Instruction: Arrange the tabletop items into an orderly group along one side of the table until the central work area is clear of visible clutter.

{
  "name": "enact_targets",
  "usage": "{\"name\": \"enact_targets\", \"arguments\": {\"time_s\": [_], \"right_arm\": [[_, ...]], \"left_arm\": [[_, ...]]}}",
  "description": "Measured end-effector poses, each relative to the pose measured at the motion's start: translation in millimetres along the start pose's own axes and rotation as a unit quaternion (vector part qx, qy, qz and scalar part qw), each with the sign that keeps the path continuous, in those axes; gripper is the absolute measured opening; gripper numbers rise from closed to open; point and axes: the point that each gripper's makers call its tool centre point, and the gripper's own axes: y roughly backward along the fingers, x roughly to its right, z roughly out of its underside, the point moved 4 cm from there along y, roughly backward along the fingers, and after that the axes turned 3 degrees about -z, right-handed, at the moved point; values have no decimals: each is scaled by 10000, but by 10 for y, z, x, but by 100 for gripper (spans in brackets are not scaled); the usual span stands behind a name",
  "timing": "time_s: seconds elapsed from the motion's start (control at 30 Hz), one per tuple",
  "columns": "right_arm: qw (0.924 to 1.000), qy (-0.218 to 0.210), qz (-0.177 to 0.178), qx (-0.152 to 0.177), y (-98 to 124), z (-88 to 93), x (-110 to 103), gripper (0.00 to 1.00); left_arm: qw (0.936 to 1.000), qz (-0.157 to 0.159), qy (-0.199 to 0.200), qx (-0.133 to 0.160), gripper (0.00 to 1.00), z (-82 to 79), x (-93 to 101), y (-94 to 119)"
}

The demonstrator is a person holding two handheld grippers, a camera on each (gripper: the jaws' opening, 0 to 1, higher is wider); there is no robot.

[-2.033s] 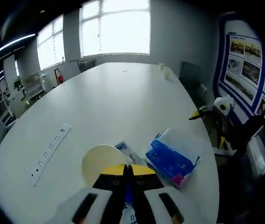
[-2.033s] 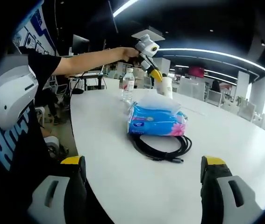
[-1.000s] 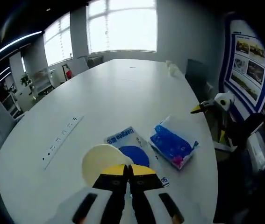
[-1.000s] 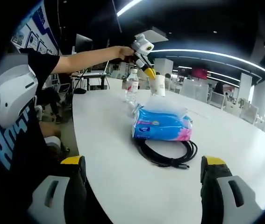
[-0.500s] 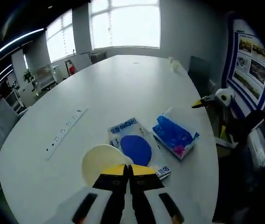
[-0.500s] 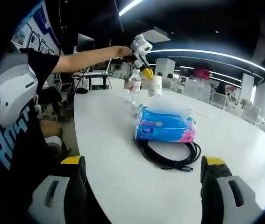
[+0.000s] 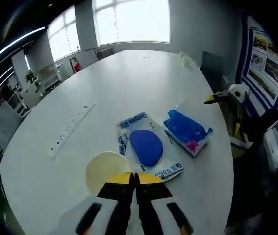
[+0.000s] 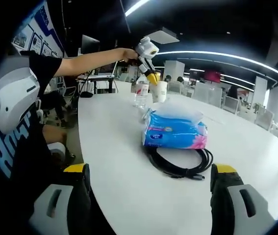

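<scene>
Your left gripper (image 7: 135, 177) lifted the cup (image 7: 105, 169) higher, fingers clamped on it. Right gripper (image 8: 148, 178) fingers stay apart. Next, set it by the tissues (image 8: 174, 131).

White-blue packet (image 7: 148, 147): blue lettering, too small to read. Wall poster (image 7: 265, 61): print illegible.

**Cup carried lower toward the water bottle**

In the right gripper view, the left gripper (image 8: 153, 77) has come down with the paper cup (image 8: 159, 91) clamped in its closed jaws. 2 seconds ago the cup hung to the right of the water bottle (image 8: 141, 93); now it sits lower, just beside the bottle, near the table (image 8: 129, 166). In the left gripper view, the blue-and-white packet (image 7: 146, 145), earlier hidden under the jaws, now lies fully visible beside the tissue pack (image 7: 188, 131).
</scene>
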Motion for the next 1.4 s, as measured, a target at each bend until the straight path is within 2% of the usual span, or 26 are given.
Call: {"name": "enact_targets", "arguments": {"time_s": [0.13, 0.37, 0.47, 0.67, 0.8, 1.13, 1.4], "right_arm": [[10000, 10, -27, -3, -25, -12, -16, 100], [10000, 17, -39, -13, -35, -17, -20, 100], [10000, 14, -43, -30, -33, -11, -26, 100], [10000, 16, -37, -34, -23, -8, -18, 100], [10000, 18, -46, -35, -24, -4, -21, 100], [10000, 27, -62, -41, -28, -5, -18, 100], [10000, -1, -36, -41, -11, 21, -15, 100]], "left_arm": [[10000, -8, -19, -63, 0, 38, 11, -6], [9992, -101, -185, -341, 0, 124, 19, -38], [9980, -181, -271, -549, 0, 190, 10, -74], [9964, -194, -375, -742, 0, 243, 14, -134], [9925, -386, -522, -1032, 0, 297, -39, -160], [9899, -435, -750, -1121, 0, 231, -39, -200], [9876, -490, -855, -1225, 0, 245, -56, -233]]}}
